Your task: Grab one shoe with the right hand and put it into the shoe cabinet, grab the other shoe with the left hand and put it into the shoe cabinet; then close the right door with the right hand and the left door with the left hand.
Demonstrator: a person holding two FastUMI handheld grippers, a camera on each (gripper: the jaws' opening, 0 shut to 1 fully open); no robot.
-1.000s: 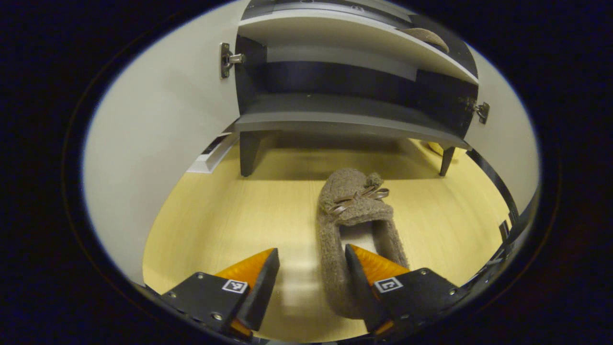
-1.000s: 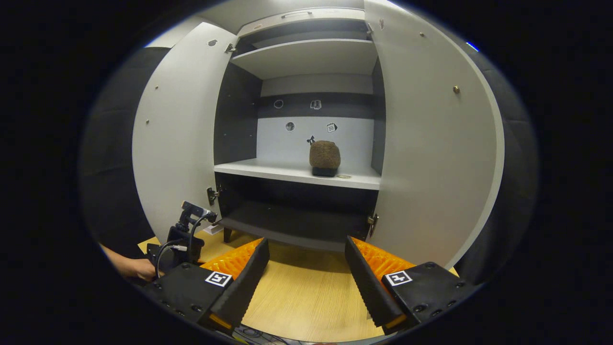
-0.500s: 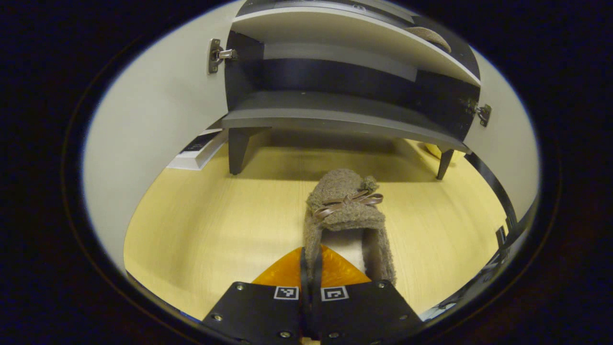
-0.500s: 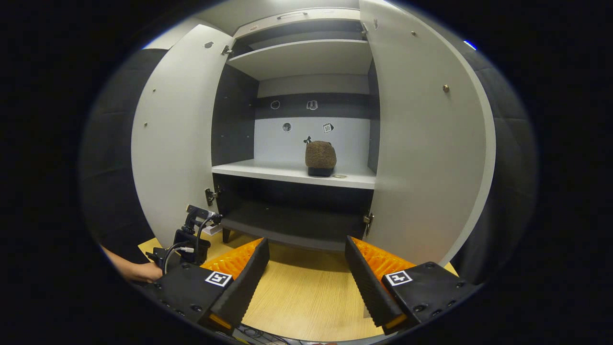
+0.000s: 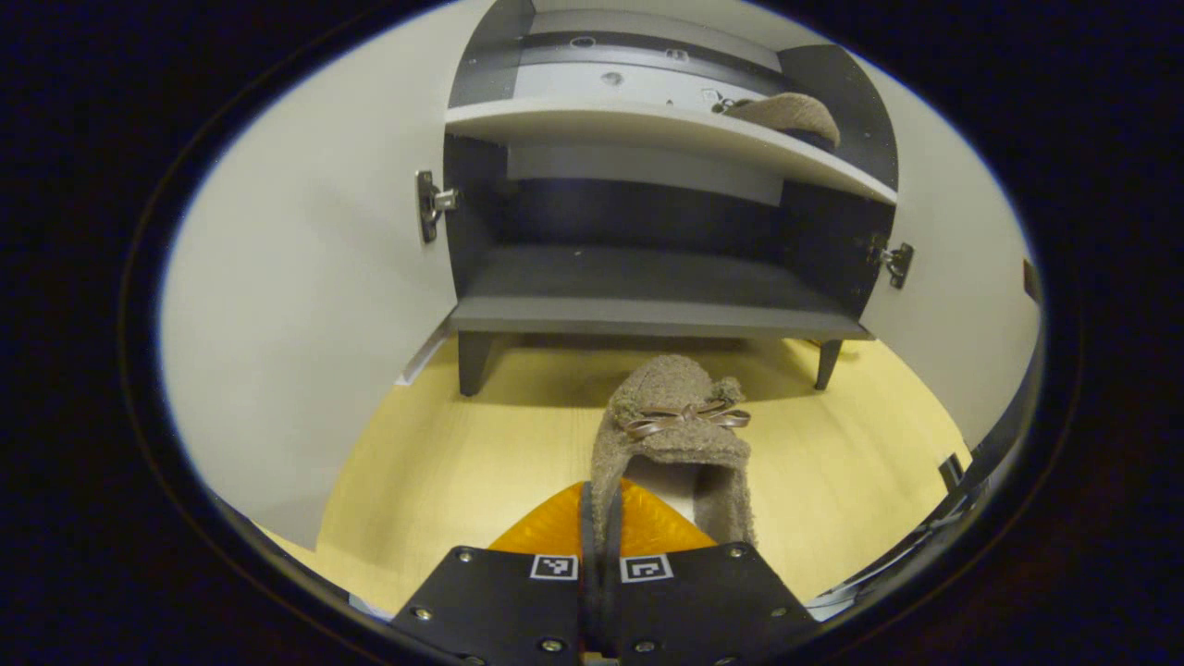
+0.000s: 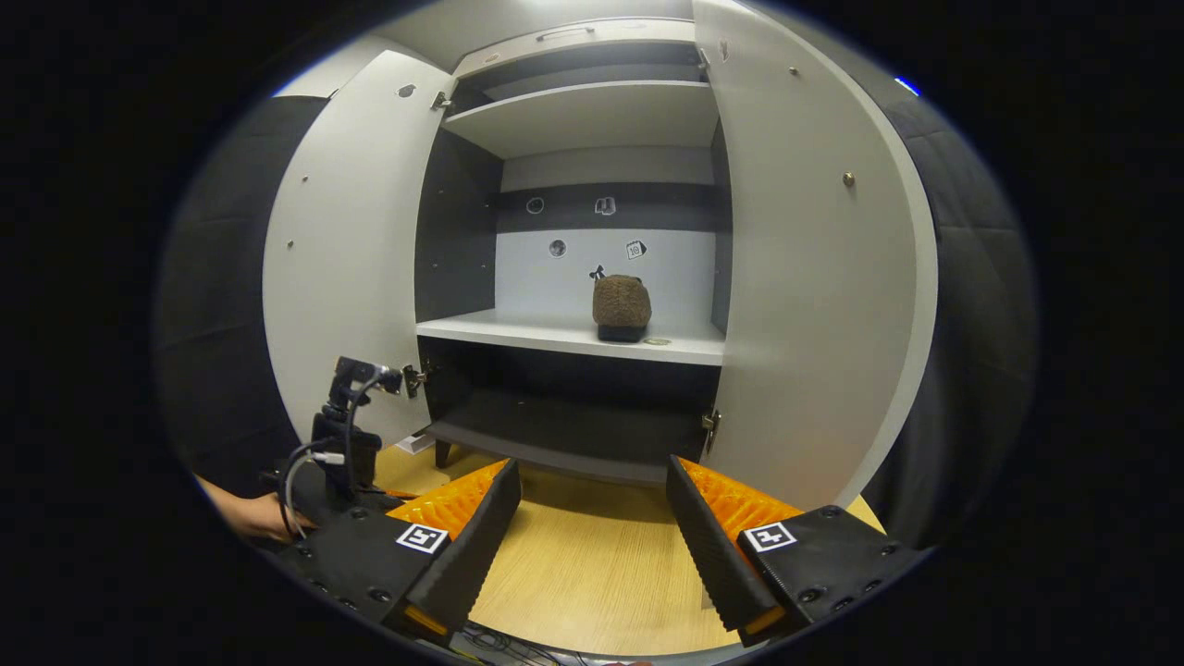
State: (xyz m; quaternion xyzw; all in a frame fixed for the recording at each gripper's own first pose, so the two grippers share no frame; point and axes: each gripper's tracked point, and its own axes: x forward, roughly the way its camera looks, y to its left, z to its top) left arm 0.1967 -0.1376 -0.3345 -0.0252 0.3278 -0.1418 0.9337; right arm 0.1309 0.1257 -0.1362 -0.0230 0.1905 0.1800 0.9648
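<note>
In the left gripper view a fuzzy brown shoe (image 5: 675,430) with a small bow points toward the shoe cabinet (image 5: 647,305). My left gripper (image 5: 599,518) is shut on the shoe's left side wall near the heel and holds it off the floor. The other brown shoe (image 6: 622,308) stands on the cabinet's white middle shelf (image 6: 518,331), also seen as the shoe (image 5: 786,113) up on the shelf in the left gripper view. My right gripper (image 6: 592,518) is open and holds nothing, set back in front of the cabinet. Both doors are wide open.
The left door (image 6: 347,259) and right door (image 6: 814,268) flank the opening. The dark bottom shelf (image 5: 638,277) is bare. A hand (image 6: 254,518) holds the left gripper's body (image 6: 338,444) at the lower left. The wooden floor (image 6: 592,573) lies in front of the cabinet.
My left gripper closed on the shoe's side wall, then lifted it and tipped upward, so more of the cabinet's shelves show. My right gripper stayed open and barely moved.
</note>
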